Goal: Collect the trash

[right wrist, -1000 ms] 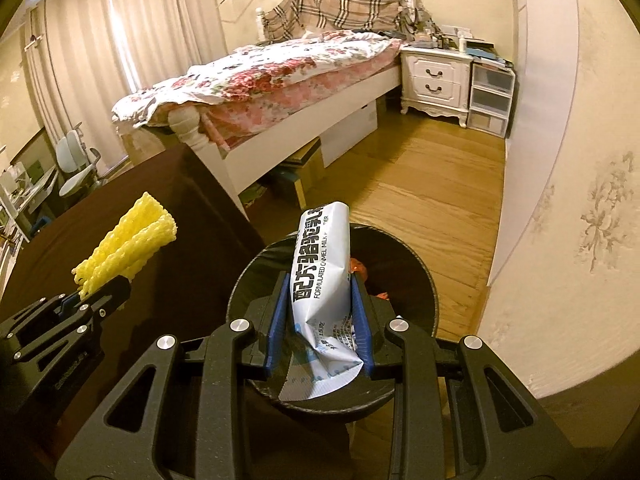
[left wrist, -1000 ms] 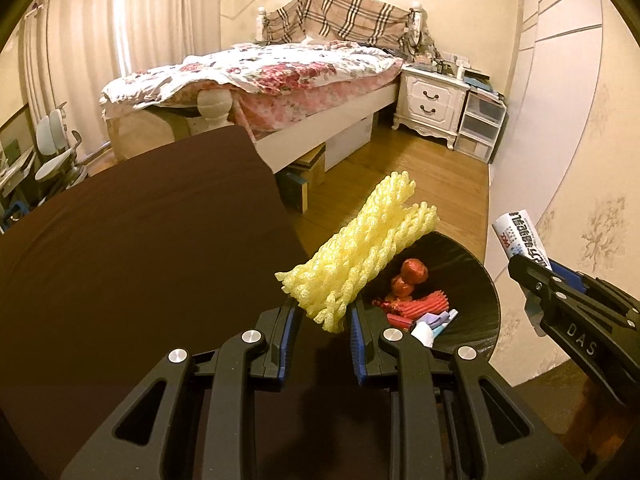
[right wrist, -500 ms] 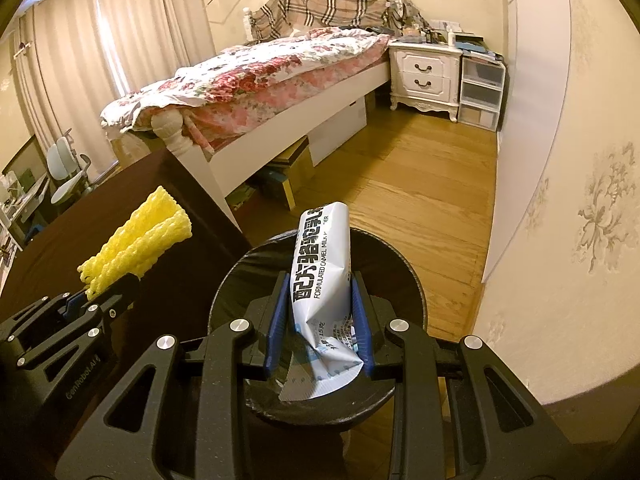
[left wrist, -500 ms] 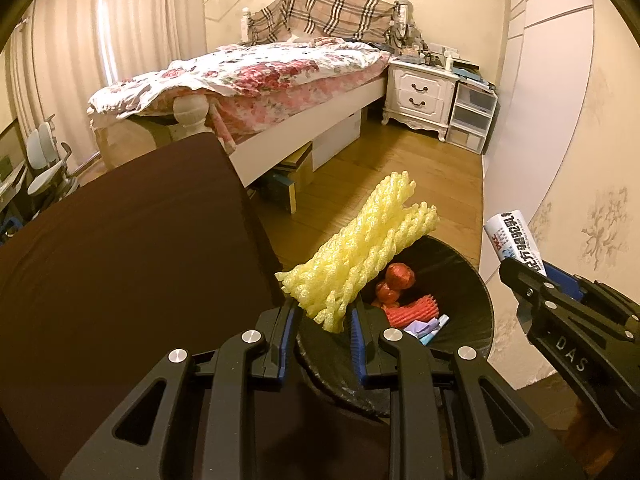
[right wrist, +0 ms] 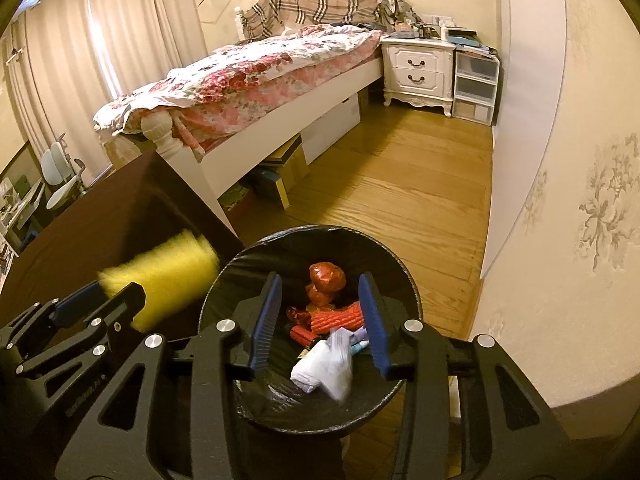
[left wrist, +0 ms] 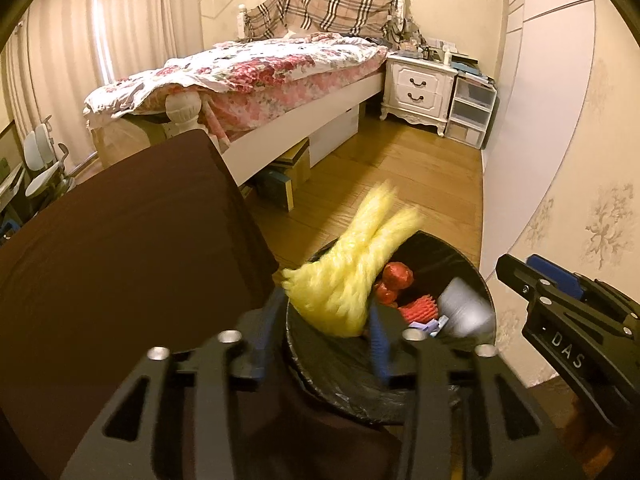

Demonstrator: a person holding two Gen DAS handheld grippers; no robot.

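Observation:
A black-lined trash bin (right wrist: 320,232) stands on the floor below both grippers, with red wrappers (right wrist: 326,276) and other scraps inside. My right gripper (right wrist: 320,312) hangs over it with its jaws opening and nothing between them. A white packet (right wrist: 326,364), blurred, drops into the bin just under it. The jaws of my left gripper (left wrist: 326,320) are opening at the bin's (left wrist: 472,276) left rim. A yellow foam net (left wrist: 348,272), blurred, sits loose between them and tips toward the bin. The left gripper (right wrist: 100,304) and the net (right wrist: 172,276) also show in the right wrist view.
A brown-covered table (left wrist: 120,260) borders the bin on the left. Beyond lie wood floor (right wrist: 400,184), a bed (left wrist: 260,76) with boxes under it, a white nightstand (left wrist: 418,88) and plastic drawers (left wrist: 470,108). A papered wall (right wrist: 580,220) rises close on the right.
Both grippers have opened. The white packet has left the right jaws and falls into the bin. The yellow net has come loose in the left jaws, which moved closer to the bin.

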